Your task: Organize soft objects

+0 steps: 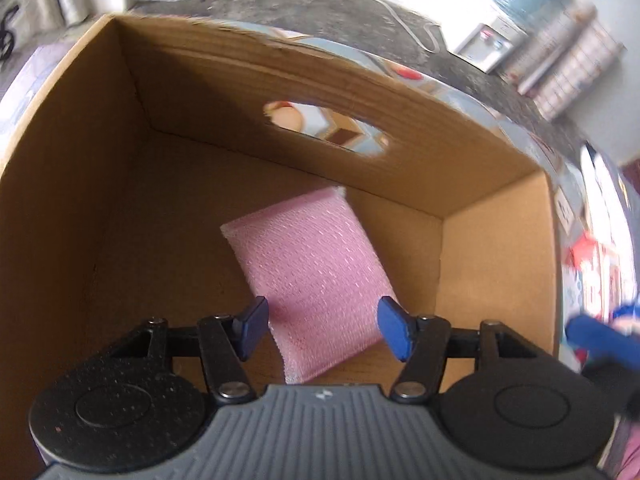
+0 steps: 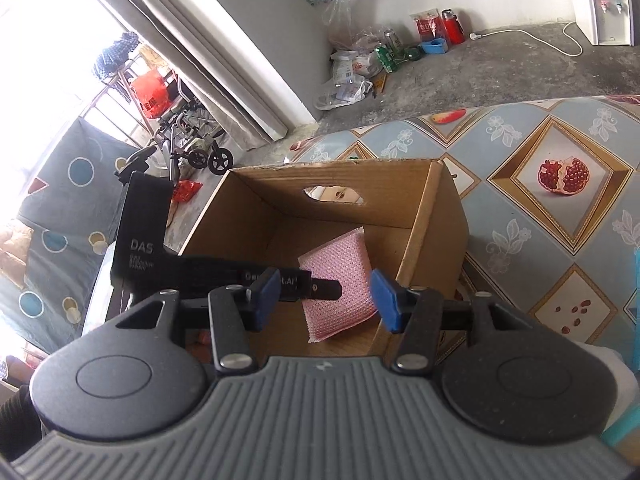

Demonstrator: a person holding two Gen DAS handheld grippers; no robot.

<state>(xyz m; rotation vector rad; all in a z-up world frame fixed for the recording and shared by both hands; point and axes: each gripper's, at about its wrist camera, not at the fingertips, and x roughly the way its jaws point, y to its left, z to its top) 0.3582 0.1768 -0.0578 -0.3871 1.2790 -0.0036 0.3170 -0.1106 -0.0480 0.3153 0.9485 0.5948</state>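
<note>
A pink mesh sponge [image 1: 316,276] lies tilted on the floor of an open cardboard box [image 1: 240,76]. My left gripper [image 1: 323,330] points down into the box just above the sponge's near end. Its blue pads stand open on either side of the sponge and do not press on it. In the right wrist view the same sponge [image 2: 340,276] shows inside the box [image 2: 434,240], partly hidden by the left tool's black housing [image 2: 140,240], which reaches over the box from the left. My right gripper [image 2: 326,300] hovers open and empty over the box's near edge.
The box has an oval handle hole [image 2: 334,194] in its far wall and stands on a cloth with a pomegranate pattern [image 2: 560,176]. Beyond it lie a concrete floor with bags and bottles [image 2: 380,56], a water dispenser [image 2: 608,4] and a wheelchair [image 2: 188,136].
</note>
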